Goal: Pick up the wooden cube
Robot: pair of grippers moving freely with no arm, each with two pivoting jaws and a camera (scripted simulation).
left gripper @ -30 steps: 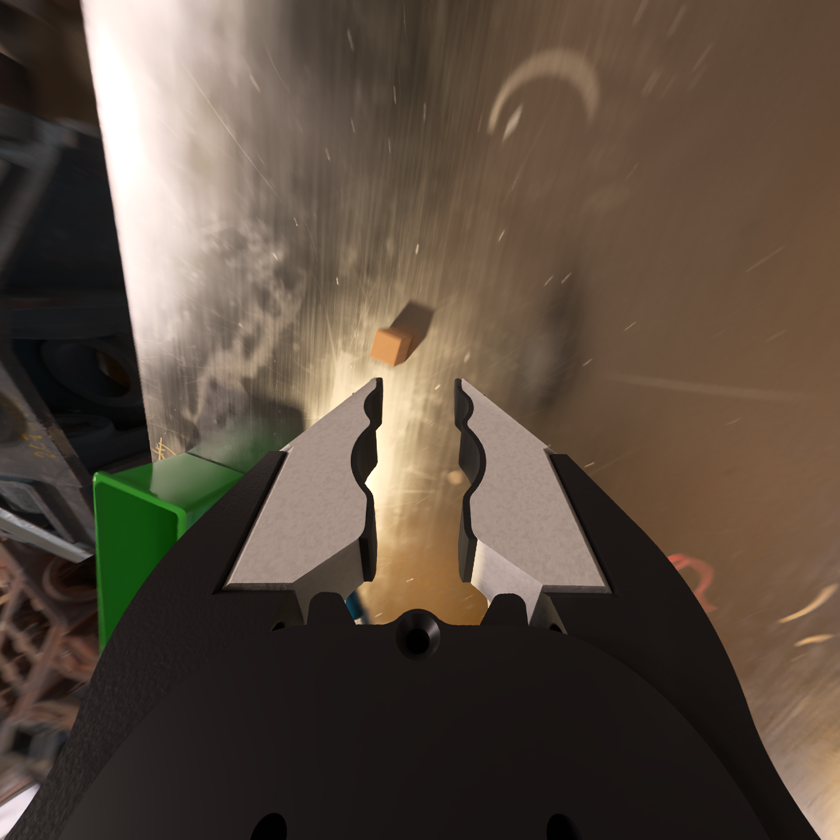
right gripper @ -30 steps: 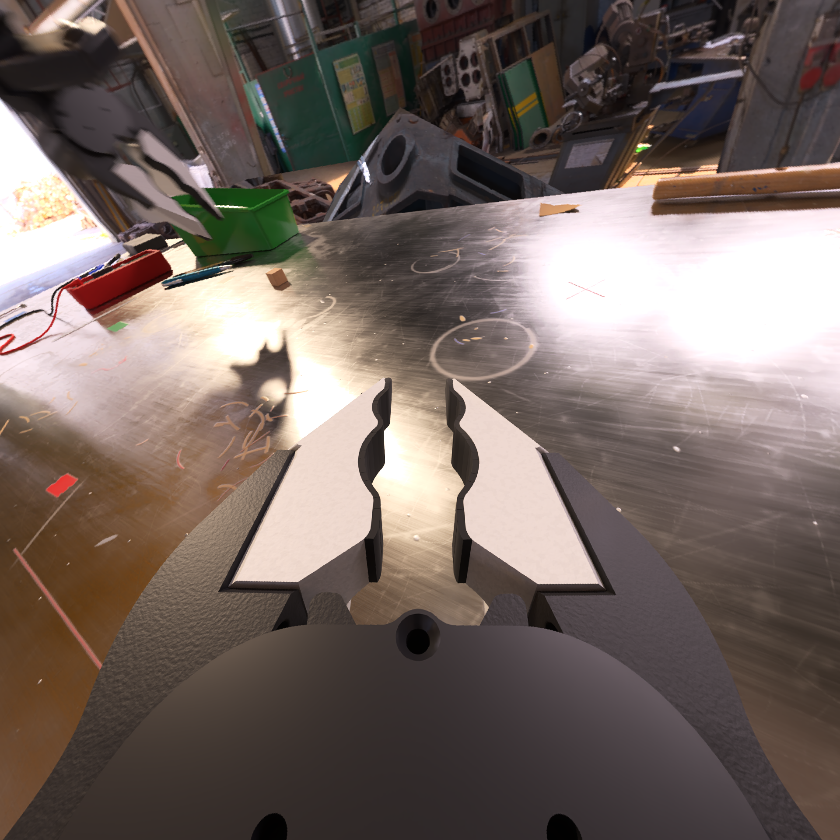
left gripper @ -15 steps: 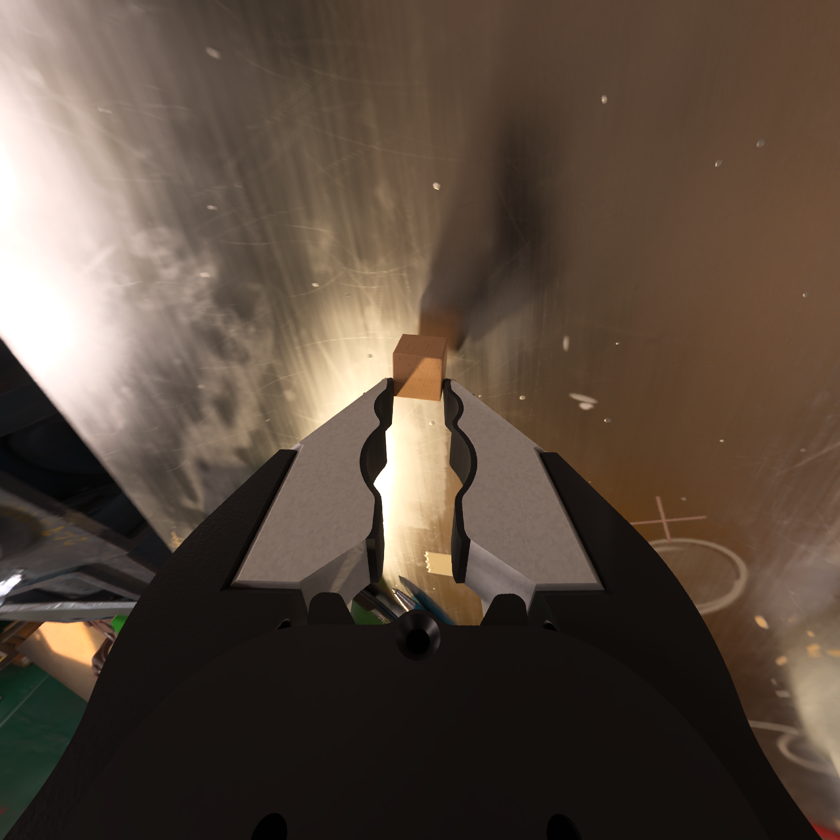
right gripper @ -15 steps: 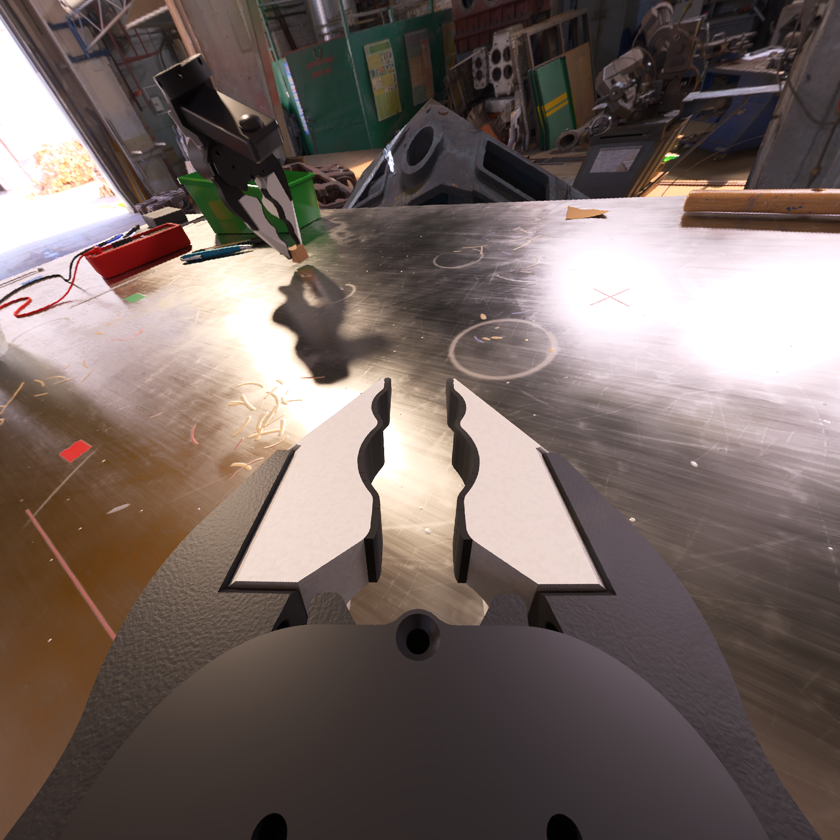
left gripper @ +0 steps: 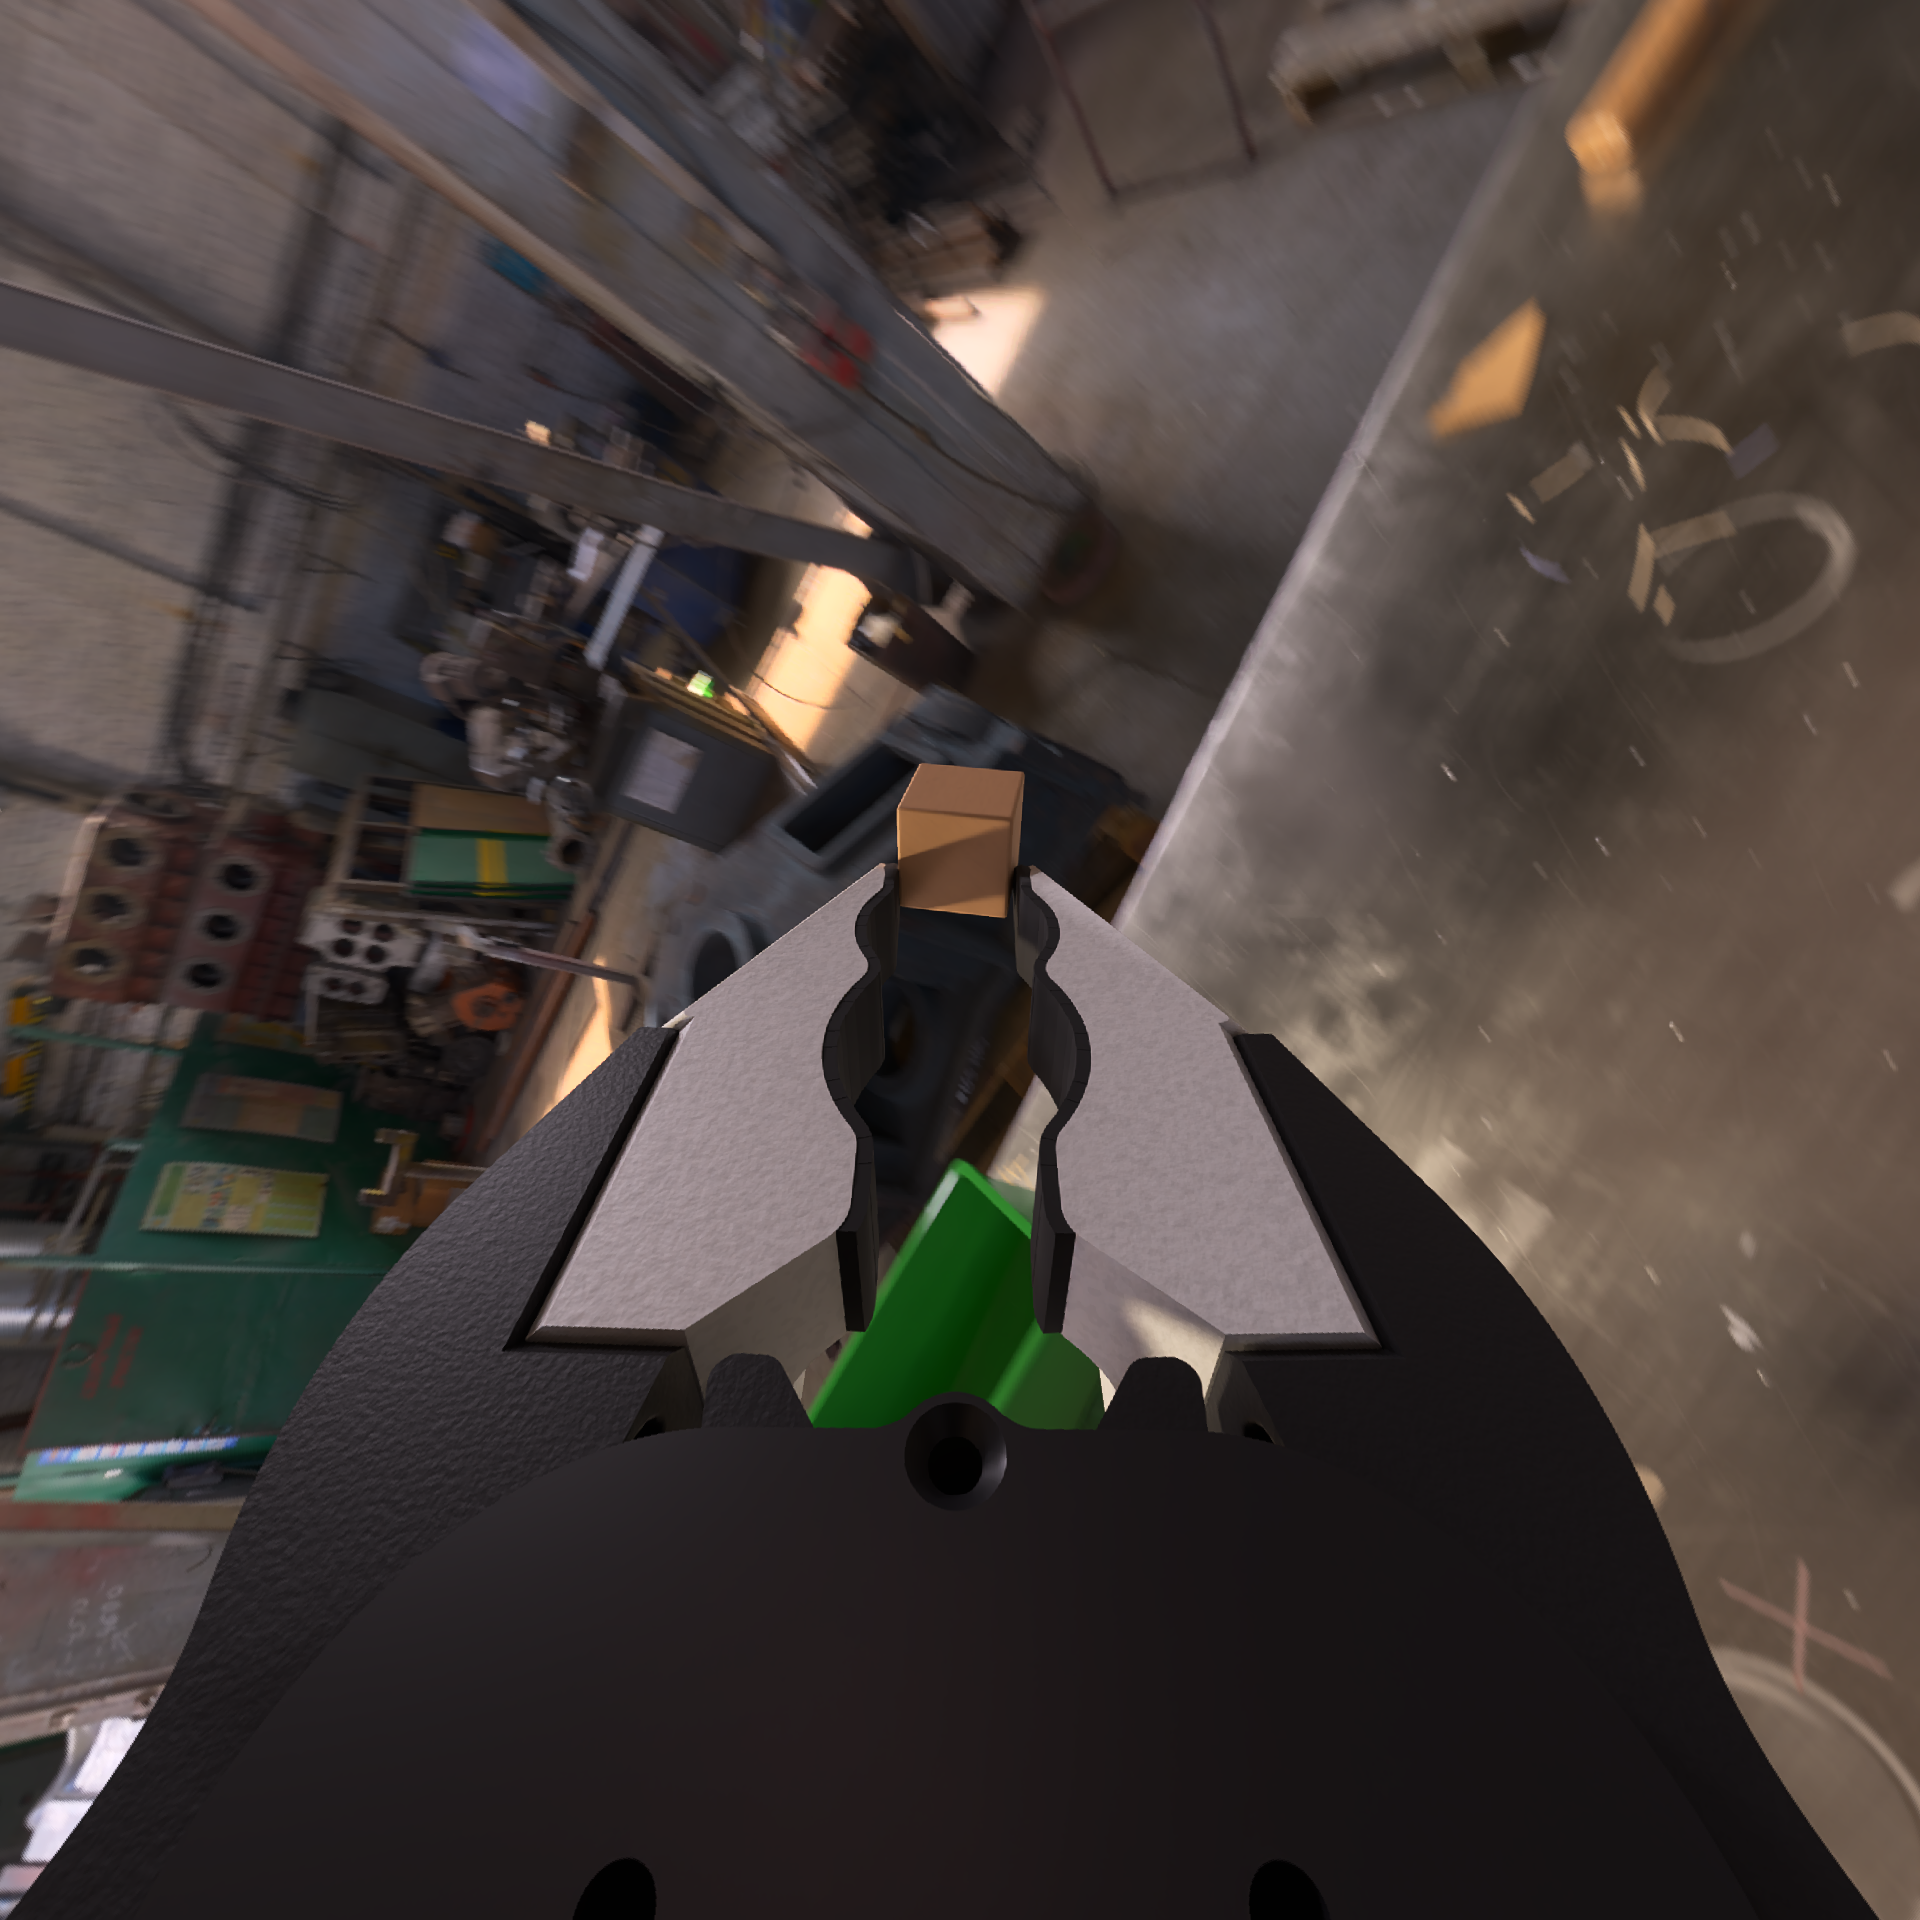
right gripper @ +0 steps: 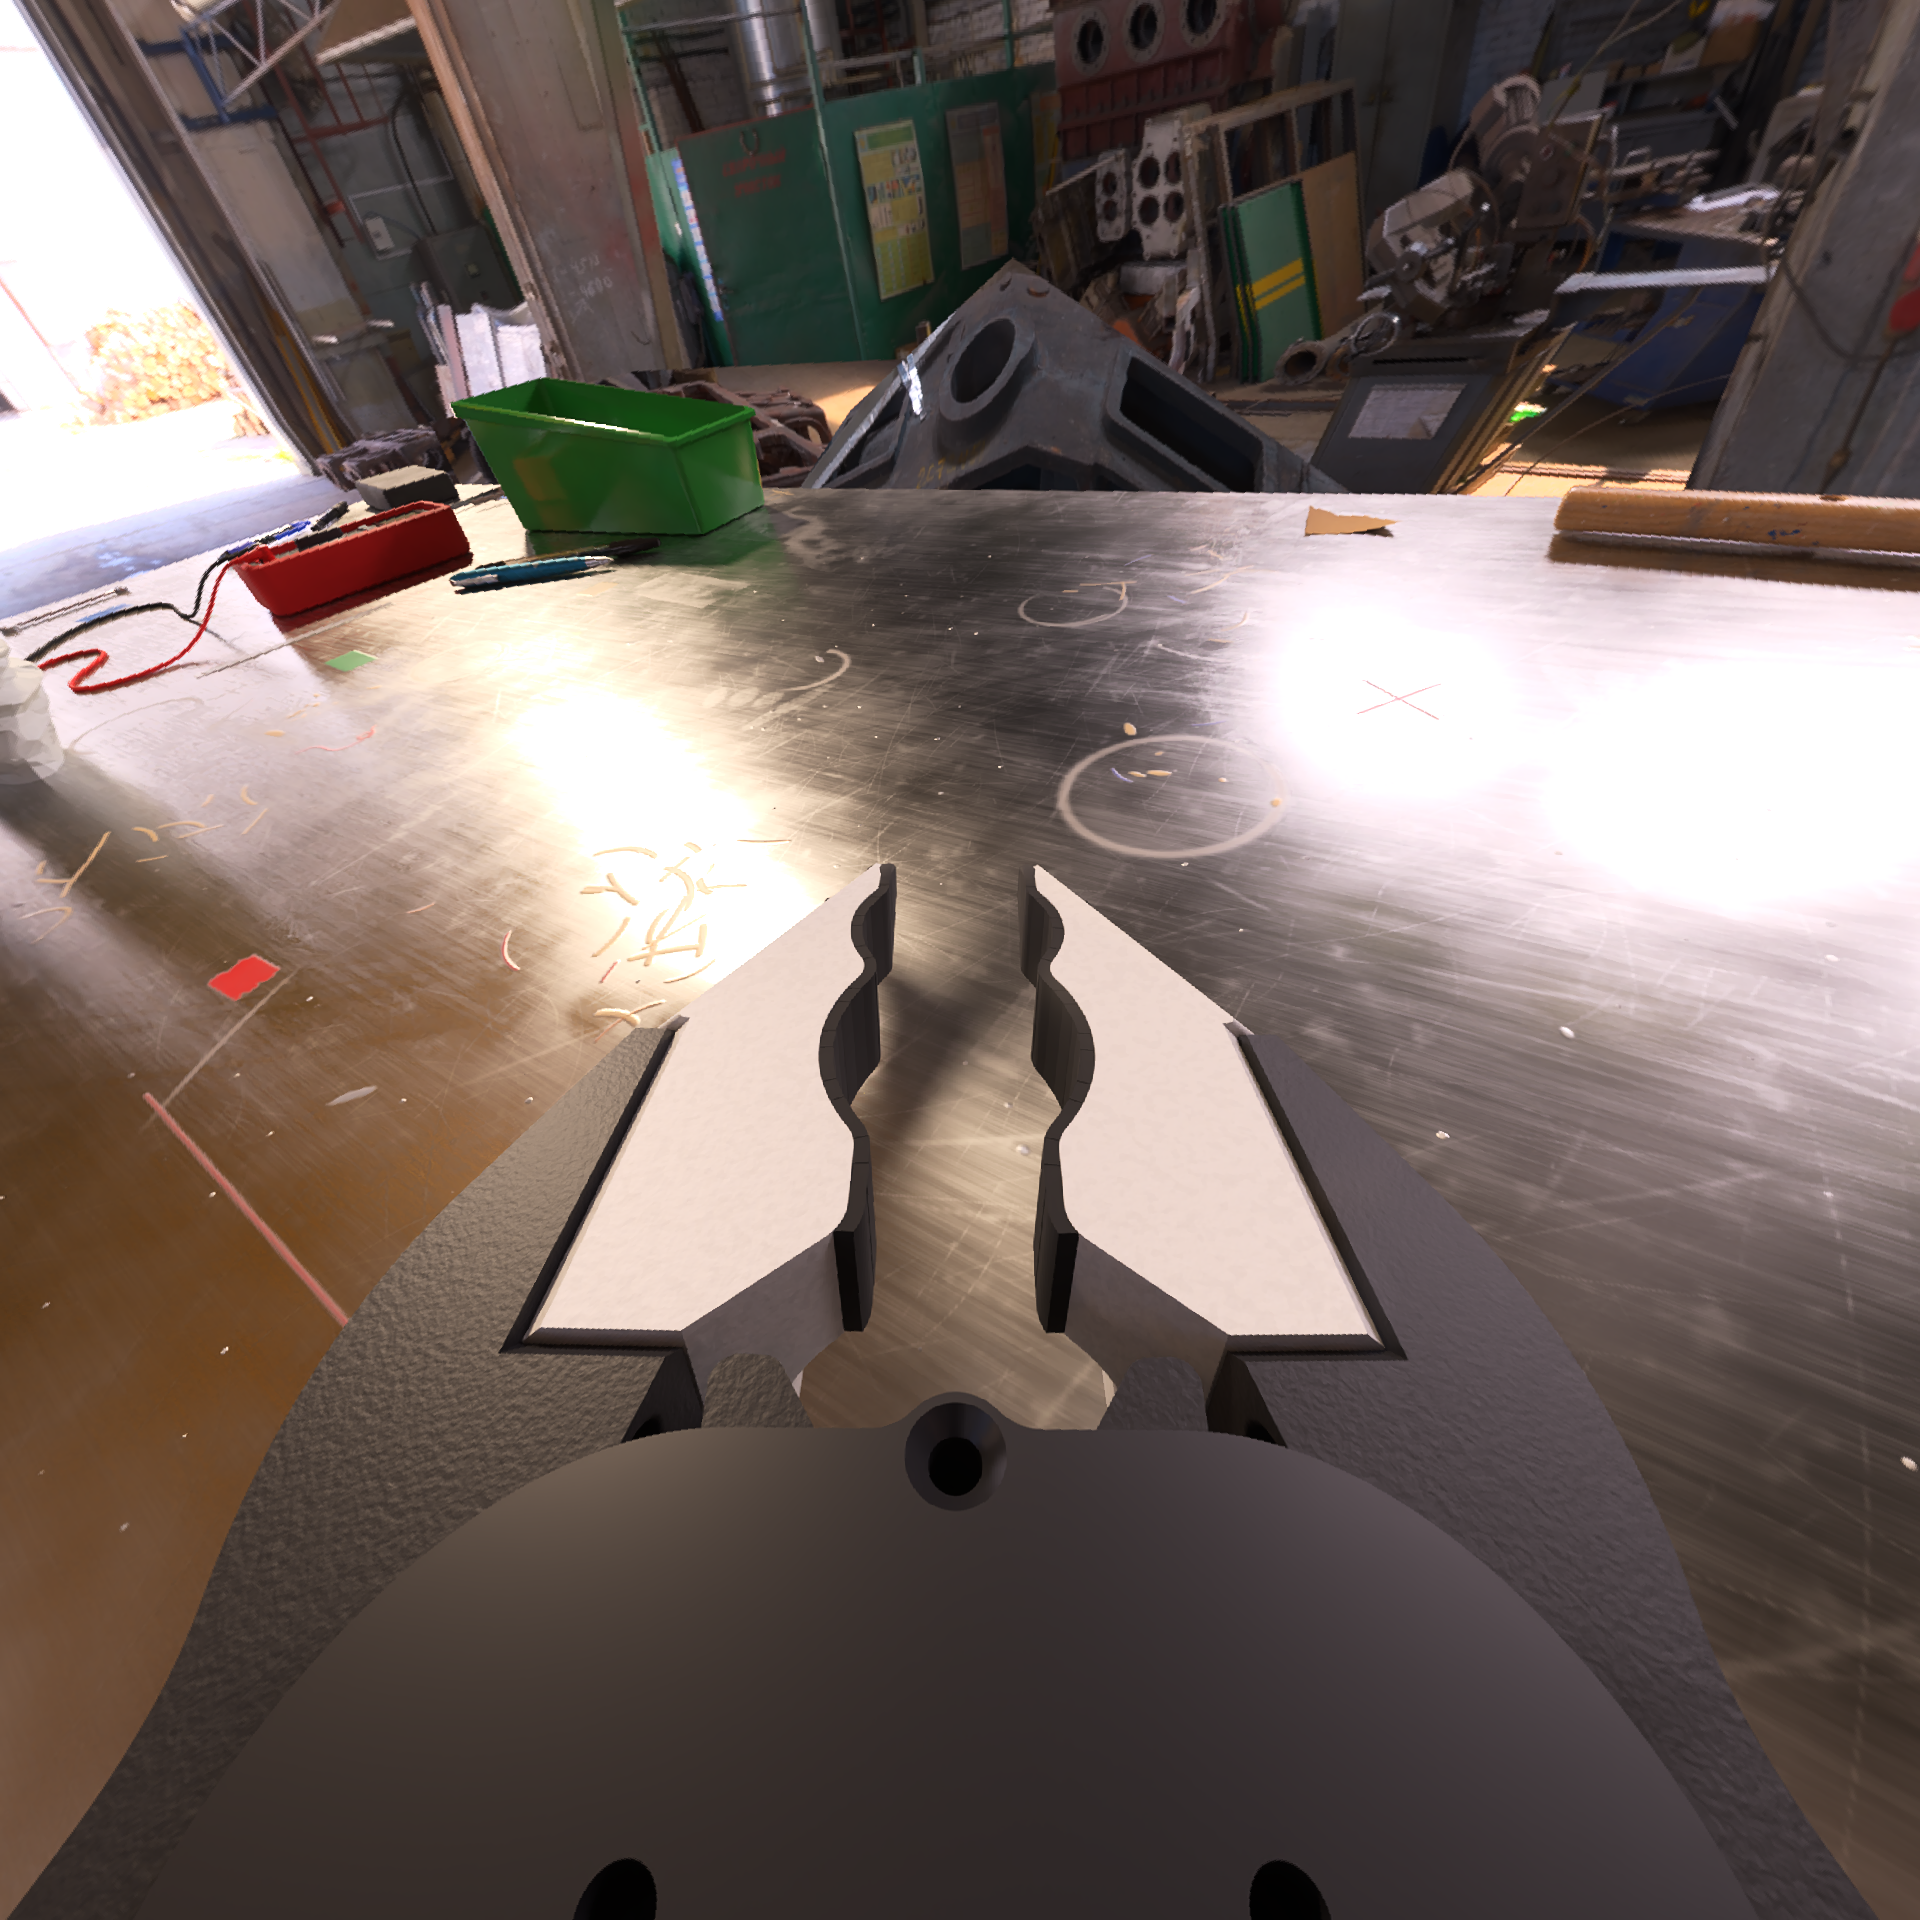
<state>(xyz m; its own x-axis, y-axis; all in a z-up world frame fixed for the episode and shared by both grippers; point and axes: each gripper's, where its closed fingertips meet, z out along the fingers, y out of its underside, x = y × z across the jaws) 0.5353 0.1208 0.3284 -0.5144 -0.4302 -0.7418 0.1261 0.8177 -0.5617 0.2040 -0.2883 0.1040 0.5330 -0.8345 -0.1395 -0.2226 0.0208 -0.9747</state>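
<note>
- The left gripper [left gripper: 956, 883] pinches the cube [left gripper: 958, 844] between its very tips; most of the block stands out past them, with only its near end between the tips.
- In the left wrist view the cube shows against the workshop background, off the table [left gripper: 1558, 935], which runs tilted along the right of that view. The cube looks lifted, so I judge the pick all but done.
- With so shallow a hold, the step in hand is best done by holding the squeeze constant and moving slowly and smoothly. A jerk or quick turn could lever the block out of the tips.
- The background in that view is smeared, which suggests fast motion; easing off would be safer.
- Between the fingers, nearer the camera, a piece of the green bin [left gripper: 956, 1299] shows, so the gripper seems to be above or close to it.
- The right gripper [right gripper: 958, 883] hovers low over the table with fingers spread and nothing between them. It has no part in this step and is best kept where it is.
- Farther off in the right wrist view: wood shavings [right gripper: 655, 914], a chalk circle [right gripper: 1169, 795], then pens [right gripper: 540, 566], a red tray [right gripper: 353, 556] and the green bin at the far edge.
- Neither the cube nor the left gripper shows in that view.
</note>
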